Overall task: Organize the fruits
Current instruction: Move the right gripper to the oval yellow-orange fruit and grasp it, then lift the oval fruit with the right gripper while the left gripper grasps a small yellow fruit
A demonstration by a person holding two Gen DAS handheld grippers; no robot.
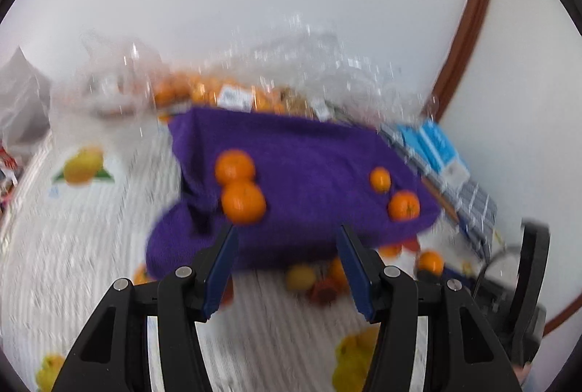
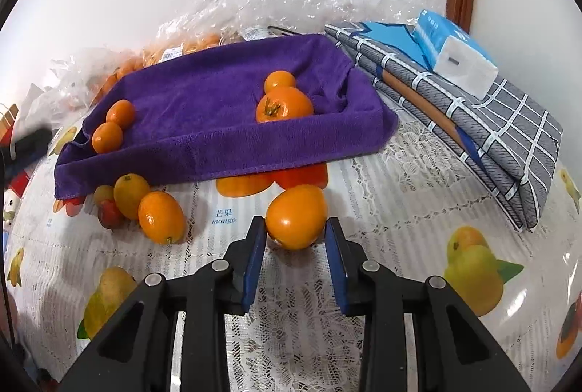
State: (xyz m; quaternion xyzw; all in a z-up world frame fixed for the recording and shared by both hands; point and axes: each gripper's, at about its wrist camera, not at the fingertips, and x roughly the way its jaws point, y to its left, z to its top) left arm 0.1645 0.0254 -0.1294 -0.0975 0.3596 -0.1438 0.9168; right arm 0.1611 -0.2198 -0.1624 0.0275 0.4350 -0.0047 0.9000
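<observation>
So the oval orange fruit [image 2: 296, 216] is framed between the spread fingers of the right hand-held gripper [image 2: 294, 235], not yet clamped, on the worktop just before the purple towel-lined tray [image 2: 232, 144]. Left hand-held gripper [image 1: 285, 235] is held apart, empty.

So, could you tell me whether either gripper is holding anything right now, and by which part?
The left gripper is open and empty. The right gripper brackets an orange fruit across its sides; contact cannot be told for sure.
</observation>
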